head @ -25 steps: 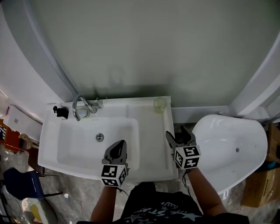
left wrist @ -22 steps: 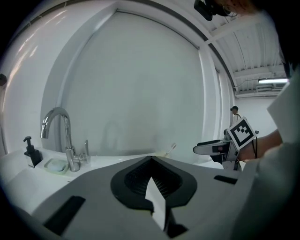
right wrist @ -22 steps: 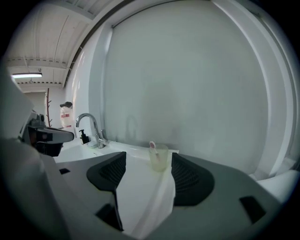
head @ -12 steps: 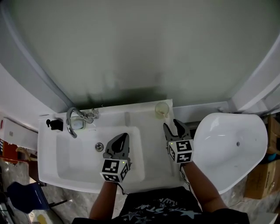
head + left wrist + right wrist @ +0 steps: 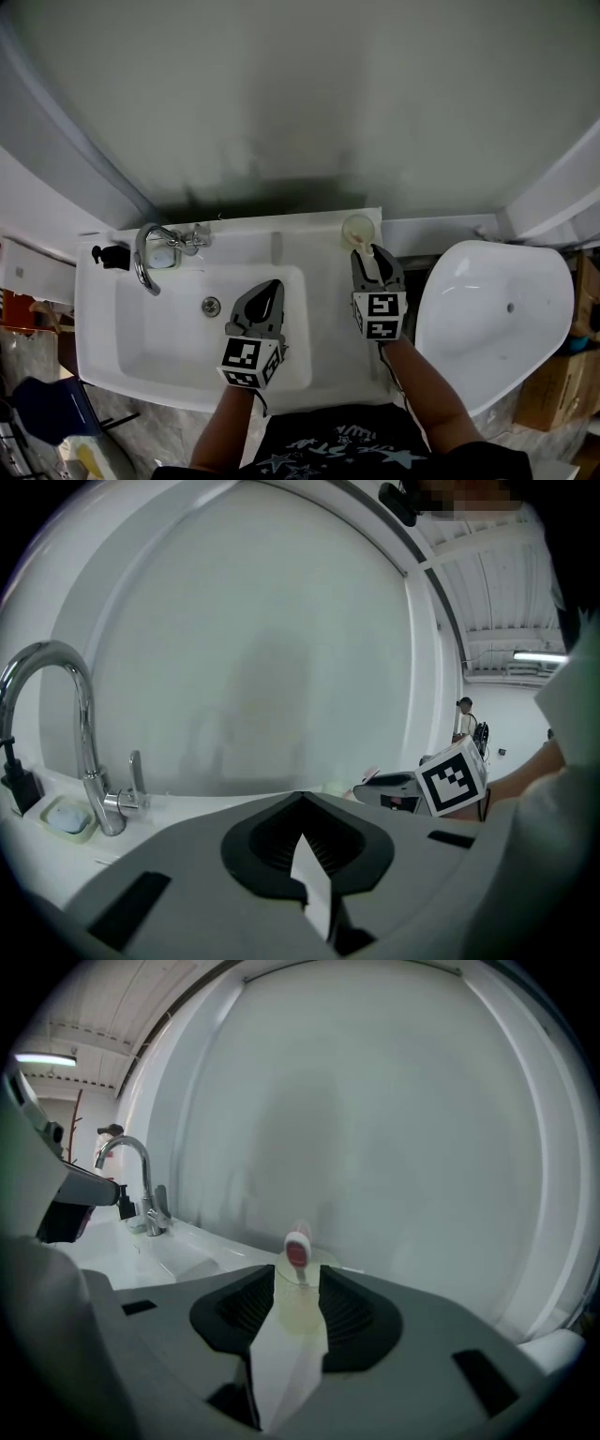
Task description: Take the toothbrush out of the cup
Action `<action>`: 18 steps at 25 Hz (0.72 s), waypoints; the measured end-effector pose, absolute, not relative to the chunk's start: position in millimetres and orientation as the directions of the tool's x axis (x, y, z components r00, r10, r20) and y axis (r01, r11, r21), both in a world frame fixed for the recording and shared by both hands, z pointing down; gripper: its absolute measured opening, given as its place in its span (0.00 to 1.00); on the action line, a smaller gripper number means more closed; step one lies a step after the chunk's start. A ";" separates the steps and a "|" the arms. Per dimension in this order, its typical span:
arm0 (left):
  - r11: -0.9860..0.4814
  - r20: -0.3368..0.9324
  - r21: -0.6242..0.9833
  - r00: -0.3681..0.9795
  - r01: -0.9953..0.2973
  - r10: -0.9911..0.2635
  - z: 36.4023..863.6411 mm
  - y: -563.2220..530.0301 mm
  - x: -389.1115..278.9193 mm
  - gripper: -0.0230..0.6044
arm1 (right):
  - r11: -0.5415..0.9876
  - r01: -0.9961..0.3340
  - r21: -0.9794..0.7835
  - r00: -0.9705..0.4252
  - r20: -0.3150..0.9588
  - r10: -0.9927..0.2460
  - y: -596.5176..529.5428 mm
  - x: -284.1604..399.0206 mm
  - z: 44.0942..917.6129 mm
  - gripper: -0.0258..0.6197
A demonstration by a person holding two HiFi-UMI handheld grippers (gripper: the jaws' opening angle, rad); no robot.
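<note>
As I read it, the task has barely begun; the toothbrush (image 5: 297,1251) stands in the cup (image 5: 358,229), its red-and-white head poking above the rim, and nothing has lifted it yet. The cup sits at the back right corner of the sink counter (image 5: 319,251), close to the wall. My right gripper (image 5: 373,262) is lined up on it; in the right gripper view the pale, see-through cup and the brush head show straight ahead in the gap between the two jaws. Those jaws are partway apart and closing, but I see neither pad pressing on the brush or the cup; from the head view the cup looks to lie just beyond the tips, not fully between them, though I cannot tell how much gap remains. My left gripper (image 5: 267,292) hovers over the basin (image 5: 169,328), well apart from the cup, with its jaws pressed together on nothing; the tap (image 5: 145,262) is off to its left. What is left, in my judgement, is nearly everything: bring the right jaws onto the brush near its head, pinch it without catching the cup rim, and draw it up and clear; the light cup could tip or ride up with it.
</note>
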State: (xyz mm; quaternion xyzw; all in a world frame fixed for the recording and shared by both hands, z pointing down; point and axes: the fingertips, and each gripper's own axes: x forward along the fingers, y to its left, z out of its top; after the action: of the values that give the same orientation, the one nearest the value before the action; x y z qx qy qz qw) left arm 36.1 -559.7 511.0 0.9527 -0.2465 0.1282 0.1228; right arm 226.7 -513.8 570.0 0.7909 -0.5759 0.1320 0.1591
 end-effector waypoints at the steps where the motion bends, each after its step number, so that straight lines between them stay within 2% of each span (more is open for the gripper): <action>1: -0.848 0.307 0.174 0.846 -0.501 -0.437 512.3 -559.6 36.8 0.06 | -0.289 -0.952 0.104 0.307 0.392 -0.867 -515.3 228.2 571.3 0.29; 5: -0.845 0.315 0.187 0.845 -0.501 -0.431 518.3 -560.7 38.7 0.06 | -0.305 -0.946 0.109 0.323 0.391 -0.862 -519.5 232.3 574.8 0.24; 10: -0.845 0.319 0.187 0.845 -0.501 -0.430 520.5 -560.8 37.5 0.06 | -0.328 -0.935 0.133 0.354 0.373 -0.858 -519.3 237.1 569.8 0.11; 18: -0.837 0.320 0.194 0.839 -0.512 -0.440 514.8 -553.9 26.8 0.06 | -0.308 -0.940 0.151 0.342 0.349 -0.873 -516.9 235.0 550.5 0.11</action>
State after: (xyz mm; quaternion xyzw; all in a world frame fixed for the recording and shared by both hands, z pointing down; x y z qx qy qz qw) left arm 26.8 -553.9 514.8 0.9492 -0.2507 0.1322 0.1369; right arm 235.0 -516.9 550.5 0.8022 -0.5647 0.1012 0.1652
